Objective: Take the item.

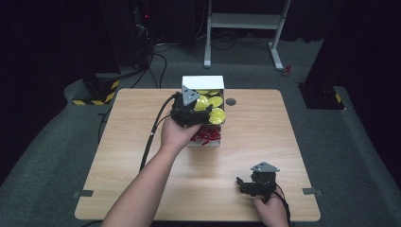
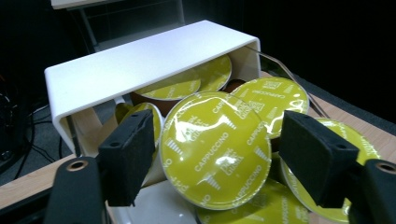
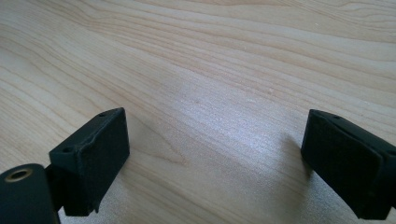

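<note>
A white box [image 1: 203,81] with its lid [image 2: 140,60] raised stands at the table's far middle, full of several yellow capsules [image 1: 216,101] marked CAPPUCCINO. My left gripper [image 1: 206,111] reaches into the box from the left. Its jaws flank one capsule [image 2: 217,149] whose lid faces the camera. A thin gap shows at each pad [image 2: 130,154], so the left gripper [image 2: 219,123] stands open. My right gripper [image 1: 241,183] rests low near the table's front right, pointing left. The right gripper [image 3: 215,126] is open over bare wood.
The wooden table [image 1: 265,123] has a black round grommet [image 1: 231,101] just right of the box. Red shreds [image 1: 205,136] show at the box's near side. A cable [image 1: 153,127] trails from the left gripper. A white frame [image 1: 243,21] stands on the floor behind.
</note>
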